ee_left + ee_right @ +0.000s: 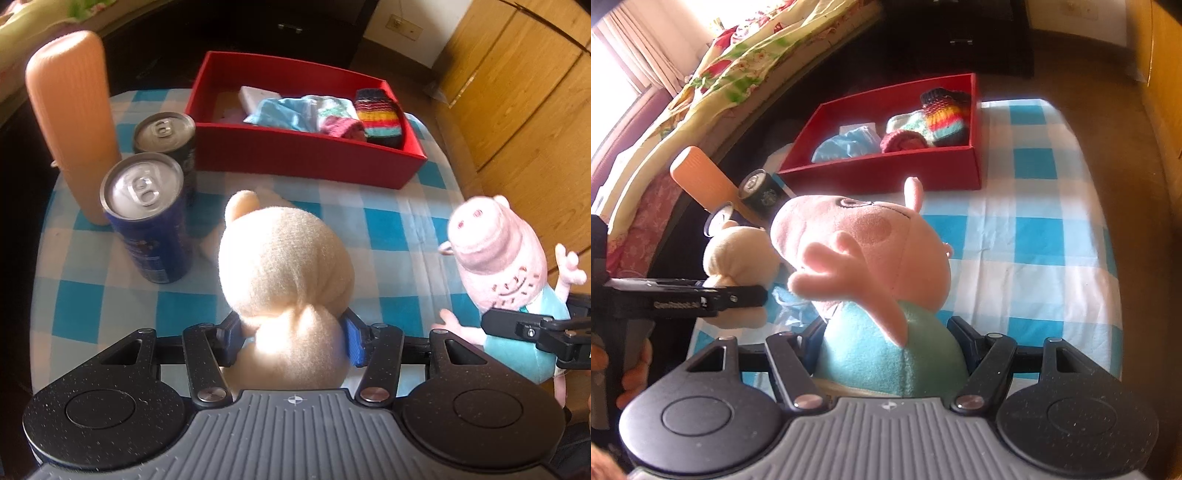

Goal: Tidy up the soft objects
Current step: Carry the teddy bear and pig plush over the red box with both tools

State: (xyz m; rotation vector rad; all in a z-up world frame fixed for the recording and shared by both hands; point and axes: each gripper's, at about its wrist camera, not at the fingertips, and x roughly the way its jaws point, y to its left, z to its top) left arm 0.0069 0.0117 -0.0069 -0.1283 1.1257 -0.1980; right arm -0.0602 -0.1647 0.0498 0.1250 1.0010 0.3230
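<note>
- While both of my tools are loaded, the left gripper (293, 332) has its blue pads pinched into the neck of the cream plush toy (284, 258), whose round head bulges above the jaws at 12 o'clock from the tool.
- In the right wrist view, my right gripper (890, 339) is clamped on the turquoise body of the pink pig plush (864, 243); its head and one splayed arm rise toward 12 o'clock.
- From the left camera, that pig sits at 3 o'clock of the cream toy, apart from it, with the other tool's black fingers across its middle.
- The red box (306, 155) lies on the blue-and-white checked cloth (388, 221) at 12 o'clock of both toys, well beyond them.
- Inside the box I see a striped knitted piece (378, 114) at its right end, a pale turquoise cloth (280, 110) beside it at 9 o'clock, and a dark pink knitted roll (343, 127) against the near wall.
- Two drink cans stand upright at 10 o'clock of the cream toy: a blue can (147, 218) nearer, a dark can (166, 136) just behind it.
- An orange ribbed cylinder (72, 118) stands upright at 9 o'clock of the cans.
- A hand (631, 369) grips the left tool's handle at the left edge of the right view.
</note>
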